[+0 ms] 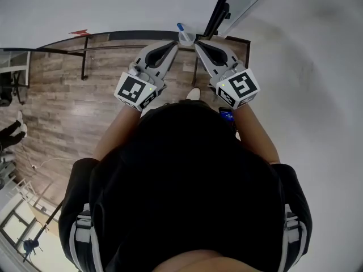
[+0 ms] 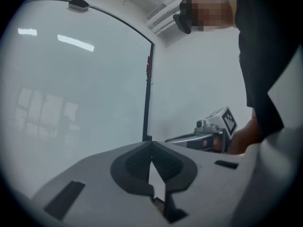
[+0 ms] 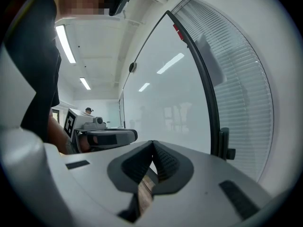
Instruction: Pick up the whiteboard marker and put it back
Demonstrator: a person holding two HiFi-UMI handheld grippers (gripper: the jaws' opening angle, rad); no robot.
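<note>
In the head view the whiteboard marker (image 1: 181,30), white with a blue cap, stands in a small clear holder (image 1: 186,37) at the foot of the board's dark frame. My left gripper (image 1: 173,45) points at it from the left and my right gripper (image 1: 198,44) from the right; both tips stop just short of the holder. Each gripper is shut with nothing between its fingers. The left gripper view shows its jaws closed tip to tip (image 2: 151,144) in front of the white board (image 2: 80,93). The right gripper view shows the same (image 3: 152,144). Neither gripper view shows the marker.
A dark upright frame post (image 1: 218,10) rises beside the holder, seen also as the post (image 2: 147,93) and the post (image 3: 210,103). A wooden floor (image 1: 62,101) lies to the left and a white wall (image 1: 306,67) to the right. The person's dark top fills the lower head view.
</note>
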